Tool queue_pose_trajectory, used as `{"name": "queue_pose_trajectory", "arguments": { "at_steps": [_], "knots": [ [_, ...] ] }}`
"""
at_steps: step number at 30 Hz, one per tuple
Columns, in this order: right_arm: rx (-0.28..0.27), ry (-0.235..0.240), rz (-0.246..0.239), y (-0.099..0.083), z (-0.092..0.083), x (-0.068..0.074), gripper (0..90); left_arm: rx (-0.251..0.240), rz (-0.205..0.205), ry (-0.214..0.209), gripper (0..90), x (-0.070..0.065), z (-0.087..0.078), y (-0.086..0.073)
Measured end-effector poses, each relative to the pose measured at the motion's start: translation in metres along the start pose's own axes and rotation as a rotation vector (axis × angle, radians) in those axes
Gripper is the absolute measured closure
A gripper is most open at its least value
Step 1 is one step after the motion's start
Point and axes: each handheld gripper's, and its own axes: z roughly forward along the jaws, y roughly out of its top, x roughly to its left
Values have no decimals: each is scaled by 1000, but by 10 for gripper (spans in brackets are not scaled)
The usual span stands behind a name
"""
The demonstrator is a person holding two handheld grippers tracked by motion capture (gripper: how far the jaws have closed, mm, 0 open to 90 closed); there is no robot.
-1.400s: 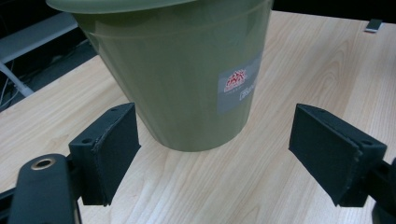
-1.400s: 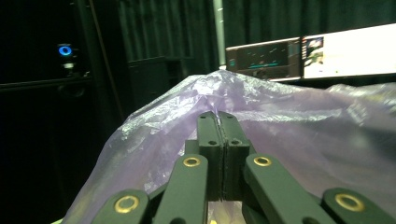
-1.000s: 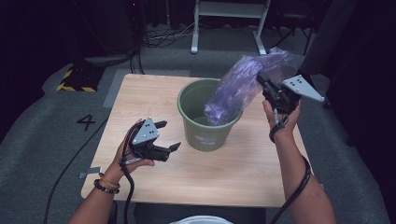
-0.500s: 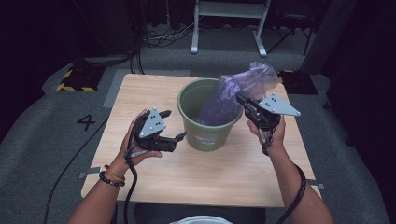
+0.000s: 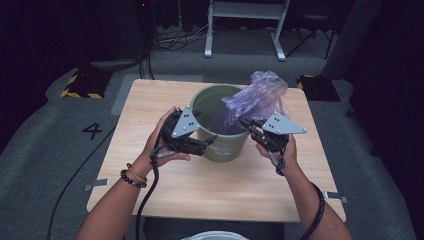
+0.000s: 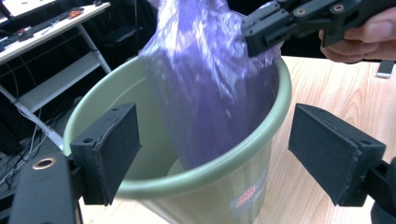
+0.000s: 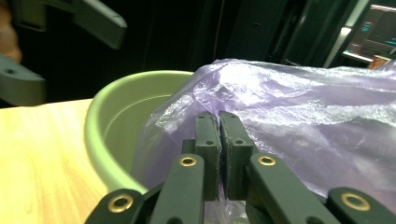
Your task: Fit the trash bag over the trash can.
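Note:
A green plastic bucket (image 5: 225,147) stands upright in the middle of the wooden table (image 5: 150,100). A crumpled purple plastic bag (image 5: 255,97) hangs with its lower end inside the bucket and its upper end leaning out over the far right rim. My right gripper (image 5: 246,121) is shut on the bag's near edge, just right of the bucket; in the right gripper view the jaws (image 7: 219,121) pinch the film. My left gripper (image 5: 209,141) is open at the bucket's near left side. In the left gripper view its pads (image 6: 112,149) straddle the rim (image 6: 233,158) without touching it.
A white metal stand (image 5: 245,25) and cables lie on the floor behind the table. A yellow-and-black striped block (image 5: 80,85) sits at the far left, with a "4" mark (image 5: 93,131) on the grey floor. A white round rim (image 5: 215,236) shows at the bottom edge.
The right gripper has come down and toward me with the bag, lowering it into the bucket. The left gripper has moved right and up to the bucket's rim.

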Motion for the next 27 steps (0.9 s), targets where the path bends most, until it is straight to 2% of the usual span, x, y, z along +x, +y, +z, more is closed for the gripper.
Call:
{"name": "queue_pose_trajectory", "arguments": {
  "at_steps": [4,7,12,15,18,20,23,24,27],
  "knots": [
    [17,14,-36,-2,0,8,869,-3,4,-14,168,-4,9,6],
    [24,20,-51,-4,0,11,863,-17,-10,-40,178,-5,12,10],
    [20,36,-69,-5,-1,16,852,-15,-2,-32,268,-7,19,15],
    [10,60,-66,-7,-1,17,846,3,-20,-35,329,-5,23,17],
    [2,67,-77,-8,-2,19,845,11,-24,-29,440,-3,26,17],
    [-2,69,-85,-8,-3,20,843,11,-22,-50,524,-1,26,16],
    [-7,67,-106,-7,-4,22,835,20,21,-41,662,-1,25,15],
    [-8,67,-108,-7,-5,22,831,23,31,-45,729,-1,24,15],
    [-13,66,-110,-7,-6,23,809,31,50,-30,839,-2,24,15]
  ]
}}
